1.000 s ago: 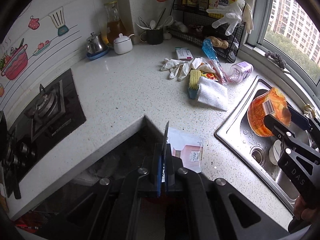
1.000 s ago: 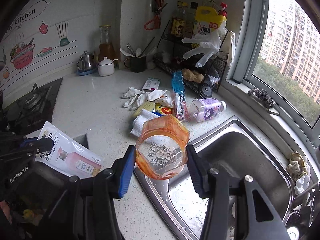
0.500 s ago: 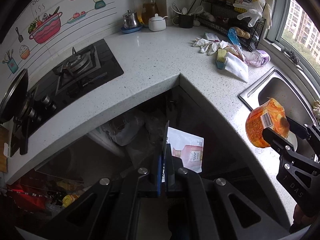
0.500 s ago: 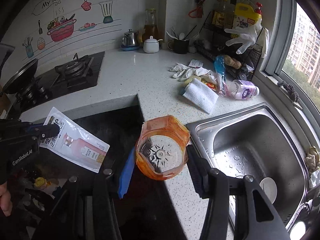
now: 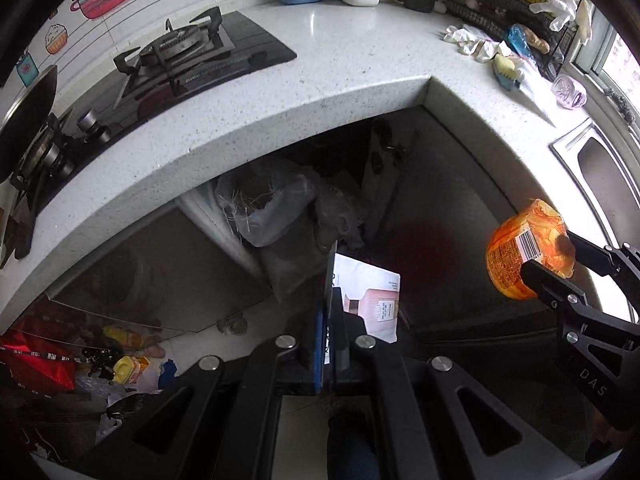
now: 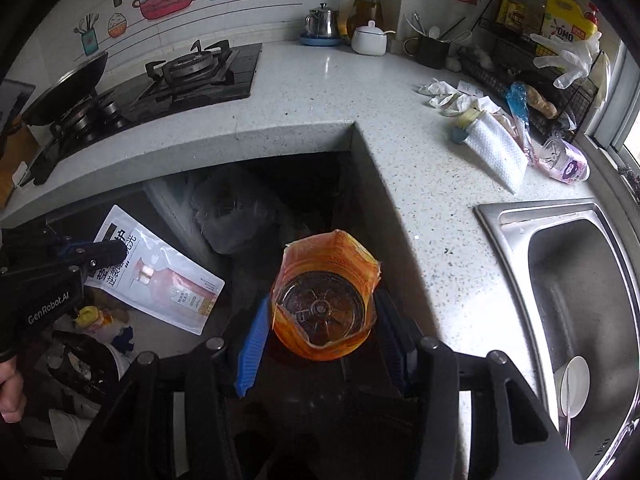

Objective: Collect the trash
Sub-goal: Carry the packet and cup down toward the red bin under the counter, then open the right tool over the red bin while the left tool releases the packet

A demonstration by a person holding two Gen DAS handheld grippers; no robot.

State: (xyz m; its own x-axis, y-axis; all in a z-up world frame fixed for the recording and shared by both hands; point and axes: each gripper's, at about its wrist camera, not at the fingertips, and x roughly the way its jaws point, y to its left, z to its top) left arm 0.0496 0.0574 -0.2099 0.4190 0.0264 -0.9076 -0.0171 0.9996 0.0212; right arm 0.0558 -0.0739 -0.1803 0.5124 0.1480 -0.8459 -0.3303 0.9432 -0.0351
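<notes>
**Two grippers carrying trash over the floor in the counter's inner corner**

The left gripper point(image 5: 330, 304), jaws pressed together, pinches a white-and-pink pouch point(image 5: 370, 300) by its edge. The right gripper point(image 6: 320, 320) clamps an orange-labelled plastic jar point(image 6: 322, 308) between its blue pads point(image 6: 252, 348), base towards the camera. Both hang beyond the speckled countertop point(image 6: 400, 128), left of the steel sink point(image 6: 500, 216)

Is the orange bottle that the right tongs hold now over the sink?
No. In the right wrist view the orange bottle hangs between the tongs over the dark gap beside the counter, well left of the sink.
</notes>
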